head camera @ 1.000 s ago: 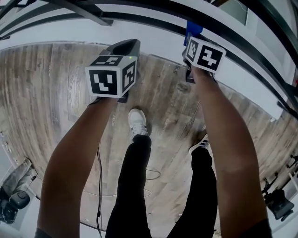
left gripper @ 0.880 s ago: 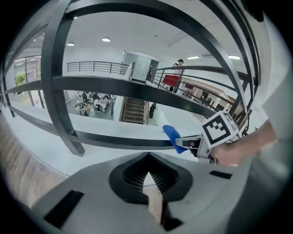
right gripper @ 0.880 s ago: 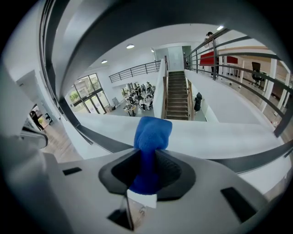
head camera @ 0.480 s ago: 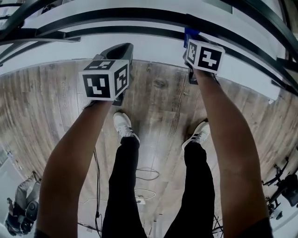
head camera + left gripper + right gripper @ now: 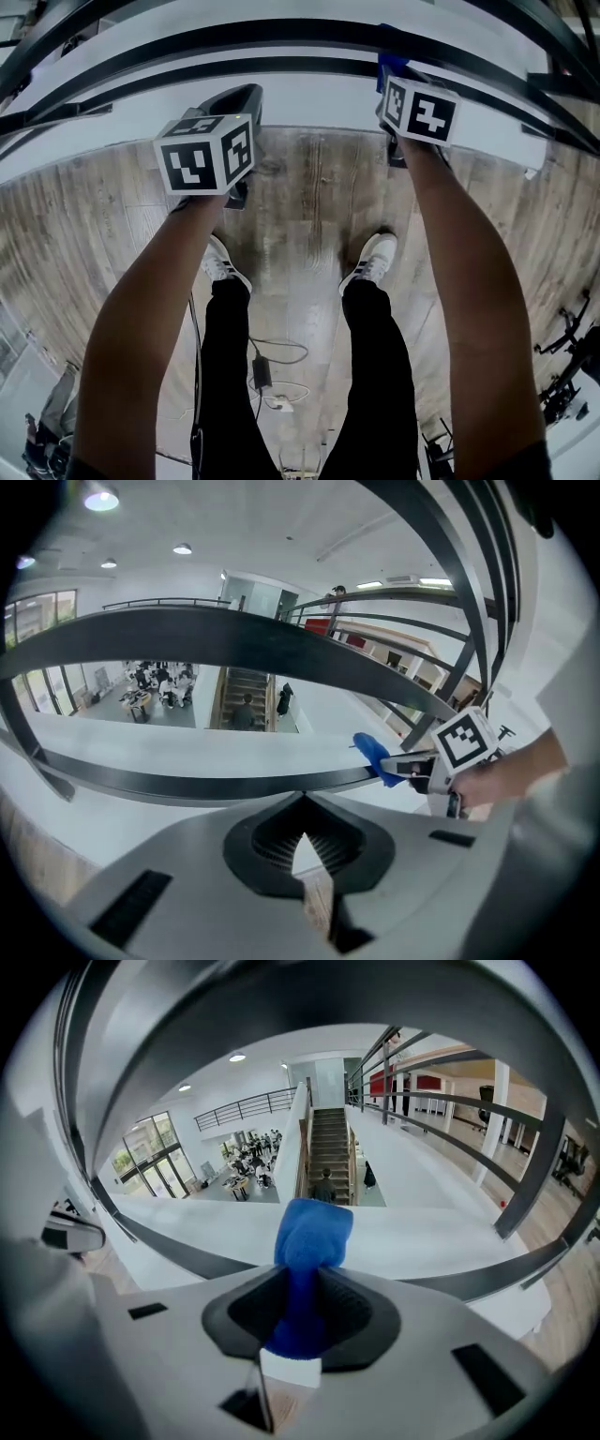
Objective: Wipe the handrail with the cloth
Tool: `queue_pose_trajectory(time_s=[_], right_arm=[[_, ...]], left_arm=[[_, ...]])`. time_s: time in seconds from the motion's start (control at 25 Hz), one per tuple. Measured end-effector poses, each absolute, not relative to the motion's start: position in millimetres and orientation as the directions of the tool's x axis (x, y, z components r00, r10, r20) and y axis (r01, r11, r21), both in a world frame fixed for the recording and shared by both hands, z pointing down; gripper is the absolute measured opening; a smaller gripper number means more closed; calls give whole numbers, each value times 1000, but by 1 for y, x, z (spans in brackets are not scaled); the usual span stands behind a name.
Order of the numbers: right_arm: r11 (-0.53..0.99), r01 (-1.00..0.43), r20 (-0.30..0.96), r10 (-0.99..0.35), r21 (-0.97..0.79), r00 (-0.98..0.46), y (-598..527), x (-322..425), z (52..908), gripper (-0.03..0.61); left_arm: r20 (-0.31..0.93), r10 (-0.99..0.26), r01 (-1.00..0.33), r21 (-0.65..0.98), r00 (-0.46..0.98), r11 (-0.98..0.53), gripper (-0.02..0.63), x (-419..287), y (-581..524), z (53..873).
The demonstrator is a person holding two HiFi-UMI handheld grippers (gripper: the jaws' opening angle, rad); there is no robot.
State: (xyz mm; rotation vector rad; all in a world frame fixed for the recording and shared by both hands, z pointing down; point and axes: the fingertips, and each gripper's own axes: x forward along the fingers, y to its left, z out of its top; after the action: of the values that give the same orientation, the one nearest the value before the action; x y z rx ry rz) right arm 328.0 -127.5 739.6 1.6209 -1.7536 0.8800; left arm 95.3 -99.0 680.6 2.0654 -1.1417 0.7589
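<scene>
Black handrail bars (image 5: pixel 281 34) curve across the top of the head view. My right gripper (image 5: pixel 395 82) is shut on a blue cloth (image 5: pixel 391 64), whose bunched tip pokes out by the lower bar; I cannot tell whether it touches. In the right gripper view the cloth (image 5: pixel 311 1241) stands between the jaws of the right gripper (image 5: pixel 305 1277), with a wide rail (image 5: pixel 281 1007) close overhead. My left gripper (image 5: pixel 244 96) hangs to the left below the bars, shut and holding nothing. From the left gripper (image 5: pixel 302 801) I see the thick rail (image 5: pixel 234 639), the right gripper (image 5: pixel 411 766) and the cloth (image 5: pixel 373 755).
A white ledge (image 5: pixel 309 103) runs under the bars and a wooden floor (image 5: pixel 309 216) lies beneath me. The person's two shoes (image 5: pixel 373 260) stand on it, with cables (image 5: pixel 267 375) behind. Beyond the rail are an atrium and a staircase (image 5: pixel 328 1152) with people.
The person's feet have stepped and the floor has slid in the view. Both grippers keep nearly the same places by the rail, the right one still holding the cloth.
</scene>
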Motion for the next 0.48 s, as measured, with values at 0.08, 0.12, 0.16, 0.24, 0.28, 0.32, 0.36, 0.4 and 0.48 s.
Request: queue_pose_trajectory(time_s=[0.08,0.12,0.16,0.24,0.28,0.32,0.36,0.4,0.48], right_arm=[[33,-996,786,-612,-79,-83,-123,354,739,106],[28,-996,785,-615,-81,-81,-121,367,739,106],[24,-996,783,-616,-81,-79,-118,380,739,106],[15,-997,783,-617,-80,-72,-114,409,739,106],[8,-997,783,-618,-79,-67,-111,424,739,106],[0,-997,783,-619,-78,-62,-109,439,739,106],[-7,-997,782,-620,-77,-56,-106,454,739,106],[-14,-997,782,-621,-76,-51,-103,469,739,106],[-29,-997,784,-619,-71,-38,-98,501,740,106]], left_arm=[[739,-489,-867,264,464,-423,3,126,-97,683],[739,-485,-863,266,469,-430,3,142,-97,684],[738,-480,-859,268,474,-436,3,157,-96,686],[739,-469,-851,270,483,-451,3,189,-94,688],[739,-464,-846,270,488,-459,3,204,-93,690],[740,-459,-842,270,492,-467,3,219,-93,691],[740,-455,-839,269,494,-473,3,233,-92,693],[741,-451,-837,270,497,-477,3,247,-92,695],[741,-444,-832,277,504,-482,3,275,-90,697]])
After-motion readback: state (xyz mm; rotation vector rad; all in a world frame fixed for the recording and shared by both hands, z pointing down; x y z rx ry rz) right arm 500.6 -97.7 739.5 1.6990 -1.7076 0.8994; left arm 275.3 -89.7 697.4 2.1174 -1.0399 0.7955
